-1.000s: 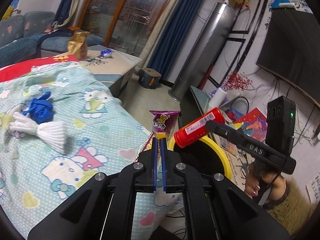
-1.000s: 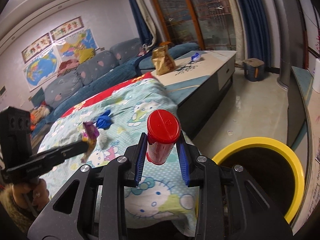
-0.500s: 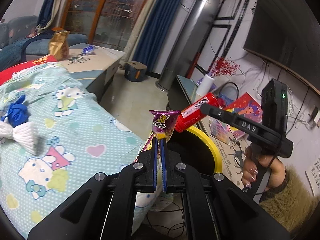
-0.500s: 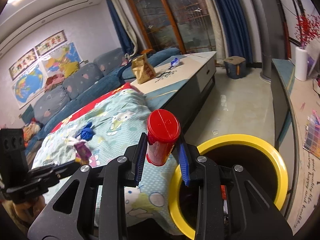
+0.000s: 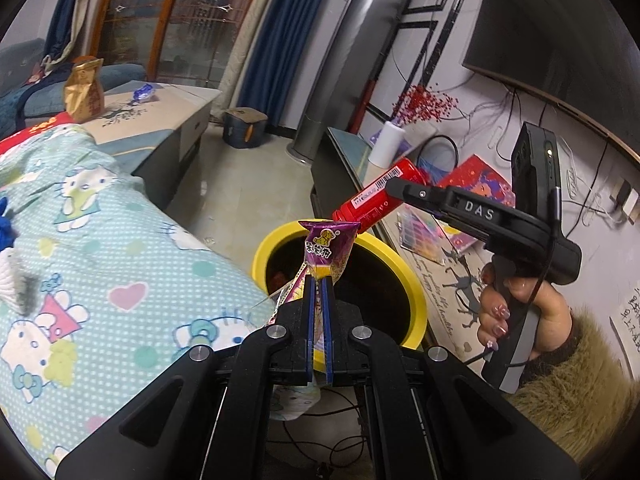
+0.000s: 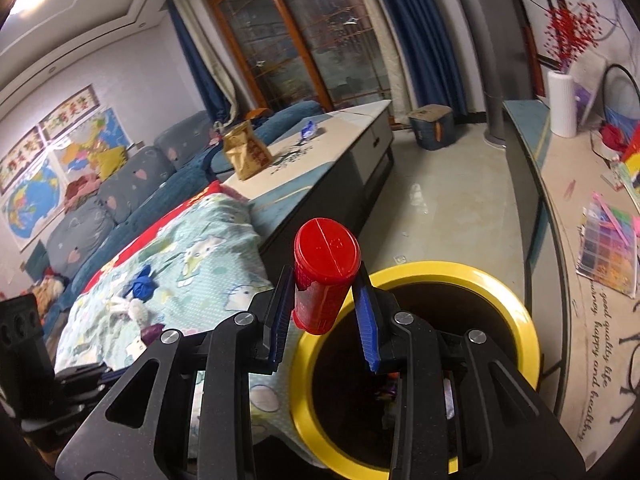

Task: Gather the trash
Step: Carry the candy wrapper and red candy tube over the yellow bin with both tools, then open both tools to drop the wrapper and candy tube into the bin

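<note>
My left gripper (image 5: 318, 280) is shut on a purple snack wrapper (image 5: 325, 249), which stands up over the near rim of the yellow-rimmed trash bin (image 5: 412, 280). My right gripper (image 6: 325, 280) is shut on a red cylindrical container (image 6: 325, 268), held above the left rim of the same bin (image 6: 516, 316). In the left wrist view the red container (image 5: 374, 200) and right gripper (image 5: 396, 189) hang over the bin's far side, with a person's hand (image 5: 516, 312) on the handle. Some trash lies dark inside the bin.
A bed with a cartoon-print cover (image 5: 100, 264) lies left of the bin, with blue and white crumpled items (image 6: 140, 288) on it. Behind is a low table (image 6: 320, 148) bearing a gold bag (image 6: 244, 152). A TV stand (image 6: 560, 200) runs along the right.
Both grippers have swung from the bed toward the bin with their loads still gripped. The bin now fills more of both views, and the bed has slid left.
</note>
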Tool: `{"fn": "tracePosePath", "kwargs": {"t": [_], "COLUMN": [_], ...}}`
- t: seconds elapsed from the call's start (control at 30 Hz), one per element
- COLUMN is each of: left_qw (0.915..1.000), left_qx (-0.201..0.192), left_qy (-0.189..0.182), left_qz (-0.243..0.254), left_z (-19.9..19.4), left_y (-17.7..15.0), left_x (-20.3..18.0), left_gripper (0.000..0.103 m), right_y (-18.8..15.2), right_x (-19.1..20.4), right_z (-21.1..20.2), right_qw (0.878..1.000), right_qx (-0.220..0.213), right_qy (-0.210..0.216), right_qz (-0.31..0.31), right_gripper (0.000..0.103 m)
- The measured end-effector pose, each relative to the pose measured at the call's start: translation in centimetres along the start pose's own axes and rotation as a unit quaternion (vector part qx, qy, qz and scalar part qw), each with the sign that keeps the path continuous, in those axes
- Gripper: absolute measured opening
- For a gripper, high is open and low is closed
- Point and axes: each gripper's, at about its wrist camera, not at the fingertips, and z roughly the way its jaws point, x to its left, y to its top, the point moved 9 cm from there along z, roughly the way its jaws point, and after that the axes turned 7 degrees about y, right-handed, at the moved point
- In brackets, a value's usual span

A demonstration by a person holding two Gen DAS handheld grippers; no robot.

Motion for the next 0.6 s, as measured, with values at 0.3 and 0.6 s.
{"fn": "tracePosePath", "kwargs": {"t": [0.3,0.6], "left_qw": [0.9992,0.9973], "left_qx": [0.026,0.050], "left_qy": [-0.017,-0.025], "left_qz": [0.026,0.047], "left_z": [3.1,5.9], "left_y": [-0.8,-1.7], "left_x": [-2.8,-4.8], "left_gripper": [0.004,0.004], "right_y": [-0.1,-1.0], "right_x": [-3.2,-5.9], "right_z": [-0.5,-0.6], "right_qw": [0.999,0.998], "right_qx": [-0.002,0.008], "right_qy": [-0.024,-0.034], "right_qz": [0.029,0.061], "right_gripper": [0.024,0.024]}}
